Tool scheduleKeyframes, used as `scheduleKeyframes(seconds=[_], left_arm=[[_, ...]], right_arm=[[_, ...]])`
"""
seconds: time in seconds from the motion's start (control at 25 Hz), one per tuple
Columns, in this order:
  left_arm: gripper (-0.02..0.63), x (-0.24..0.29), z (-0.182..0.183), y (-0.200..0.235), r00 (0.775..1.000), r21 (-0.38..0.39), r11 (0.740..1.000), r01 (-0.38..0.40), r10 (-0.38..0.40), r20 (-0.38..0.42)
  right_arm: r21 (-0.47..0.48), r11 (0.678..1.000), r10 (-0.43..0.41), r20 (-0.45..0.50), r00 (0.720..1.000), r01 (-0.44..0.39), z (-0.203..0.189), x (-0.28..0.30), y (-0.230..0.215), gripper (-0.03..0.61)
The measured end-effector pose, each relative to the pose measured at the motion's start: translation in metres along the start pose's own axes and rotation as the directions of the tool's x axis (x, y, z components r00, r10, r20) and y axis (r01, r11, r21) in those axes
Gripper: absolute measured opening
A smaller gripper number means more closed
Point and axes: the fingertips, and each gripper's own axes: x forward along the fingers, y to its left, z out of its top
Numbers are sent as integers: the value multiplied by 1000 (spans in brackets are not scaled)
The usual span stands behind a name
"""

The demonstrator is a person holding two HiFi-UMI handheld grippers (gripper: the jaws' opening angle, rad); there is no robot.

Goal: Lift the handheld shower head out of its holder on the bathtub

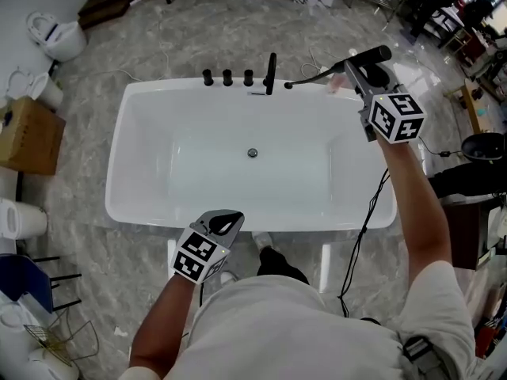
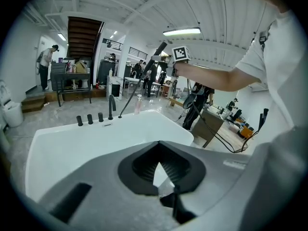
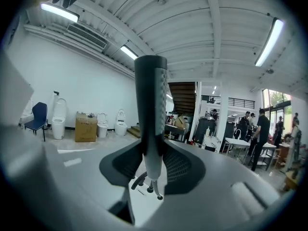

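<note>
The black stick-shaped shower head (image 1: 372,55) is up in the air over the tub's far right corner, with my right gripper (image 1: 358,68) shut on its handle. Its black hose (image 1: 313,77) runs down to the far rim of the white bathtub (image 1: 127,117), beside the black spout (image 1: 271,74). In the right gripper view the shower head (image 3: 150,95) stands upright between the jaws of the right gripper (image 3: 154,160). My left gripper (image 1: 231,220) hangs over the tub's near rim, jaws together with nothing in them. From the left gripper (image 2: 159,170) view, the raised shower head (image 2: 158,51) shows at the back.
Three black tap knobs (image 1: 227,77) stand in a row left of the spout. The drain (image 1: 252,153) lies at the middle of the tub floor. Toilets (image 1: 55,36) and a cardboard box (image 1: 28,137) stand to the left. A black cable (image 1: 366,212) trails down the tub's right side.
</note>
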Motion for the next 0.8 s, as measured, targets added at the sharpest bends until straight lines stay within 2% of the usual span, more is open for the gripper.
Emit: scheduleKeyframes(seconds=[0.64,0.8], left_arm=[[6,-20,-3,-8,1000,36,999,9,-10,17],[6,-19,-13,-14,1000,38,999,9,-10,19]], right_arm=[[-38,999,-25,97,995,29,62,-110,38,146],[-43,999,-24,117,993,29,62,-139,53,146]])
